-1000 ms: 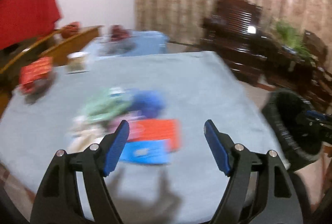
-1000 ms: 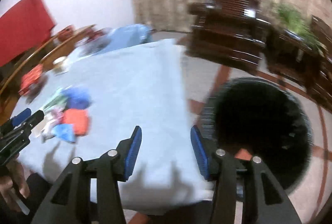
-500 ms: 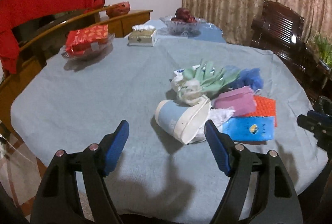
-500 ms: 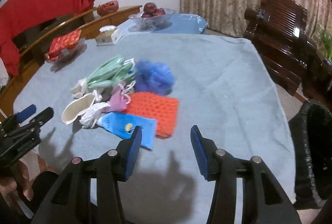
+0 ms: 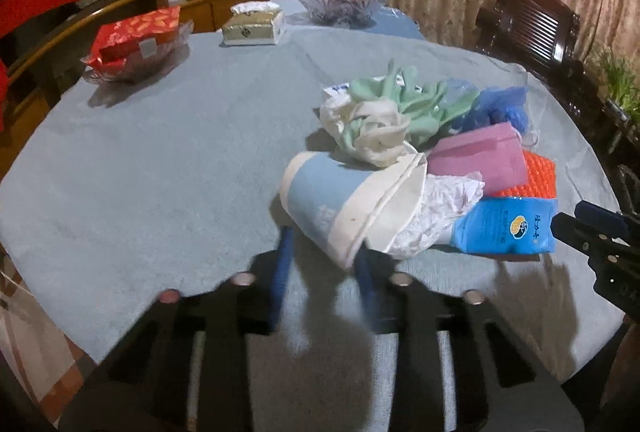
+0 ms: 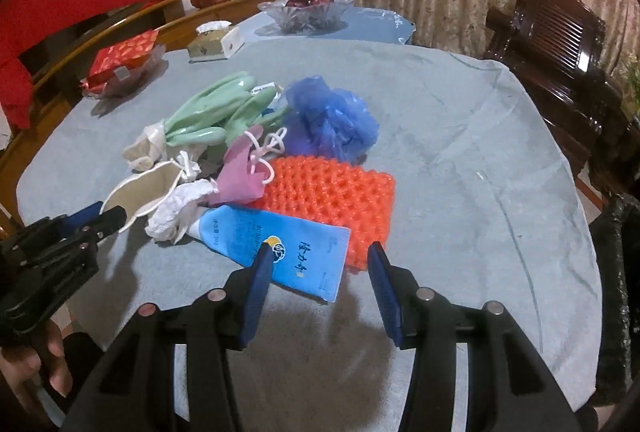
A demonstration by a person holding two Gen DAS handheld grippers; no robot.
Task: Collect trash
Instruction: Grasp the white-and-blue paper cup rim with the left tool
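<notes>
A pile of trash lies on the blue-grey tablecloth (image 5: 160,159). It holds a squashed blue and white paper cup (image 5: 344,199), crumpled white paper (image 5: 440,207), a blue tube (image 6: 280,252), an orange foam net (image 6: 332,199), a pink pouch (image 6: 244,171), green gloves (image 6: 216,111) and a blue mesh puff (image 6: 332,119). My left gripper (image 5: 322,256) is open, its blurred fingers either side of the cup's near end. My right gripper (image 6: 318,272) is open with the end of the blue tube between its fingers.
A black trash bin (image 6: 616,296) stands on the floor at the table's right edge. At the table's far side are a red packet in a glass dish (image 5: 136,39), a tissue box (image 5: 254,23) and a fruit bowl (image 5: 340,1). Dark wooden chairs (image 6: 556,43) stand at the right.
Both grippers swung from the bin side to face the pile and moved close to it. The left gripper's fingers have narrowed around the cup; the right now straddles the blue tube.
</notes>
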